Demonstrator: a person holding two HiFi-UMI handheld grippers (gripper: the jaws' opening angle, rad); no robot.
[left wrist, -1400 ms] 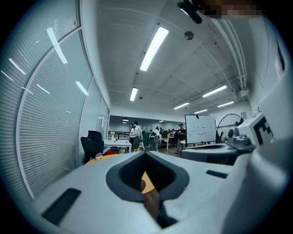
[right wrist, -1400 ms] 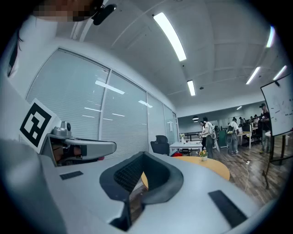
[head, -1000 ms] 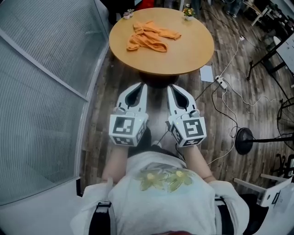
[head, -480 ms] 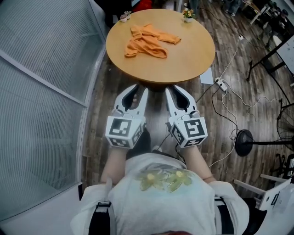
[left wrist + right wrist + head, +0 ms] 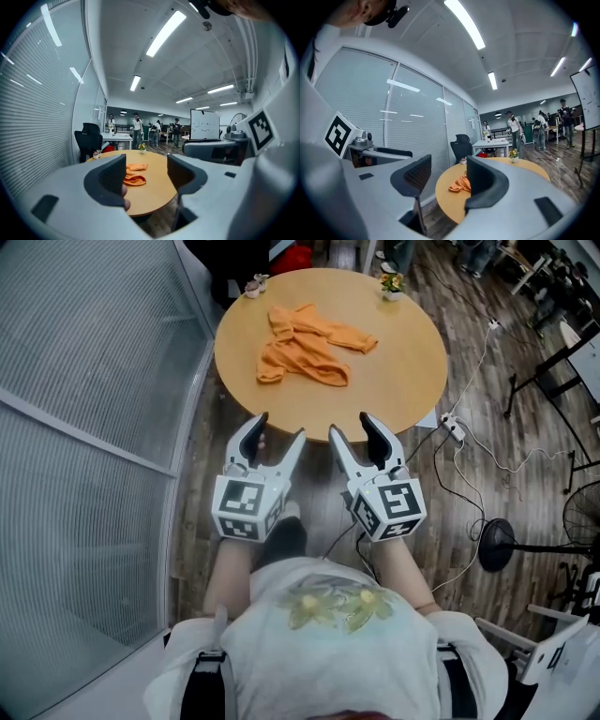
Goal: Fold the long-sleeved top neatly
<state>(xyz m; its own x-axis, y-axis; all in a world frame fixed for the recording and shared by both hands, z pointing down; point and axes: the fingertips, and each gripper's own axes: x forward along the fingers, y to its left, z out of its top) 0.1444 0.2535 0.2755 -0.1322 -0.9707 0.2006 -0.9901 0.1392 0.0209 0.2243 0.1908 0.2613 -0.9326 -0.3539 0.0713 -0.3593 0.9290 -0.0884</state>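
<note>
my left gripper (image 5: 278, 427) and my right gripper (image 5: 352, 426) point side by side toward the top of the frame at the middle of the head view. their tips are just at the near edge of the round wooden table (image 5: 398, 371). both have just been opening and now stand spread wide, with nothing between either pair of jaws. the orange long-sleeved top (image 5: 307, 345) lies crumpled on the table's upper left part, apart from both grippers. a small flower pot (image 5: 392, 285) stands at the far rim, to the top's upper right.
</note>
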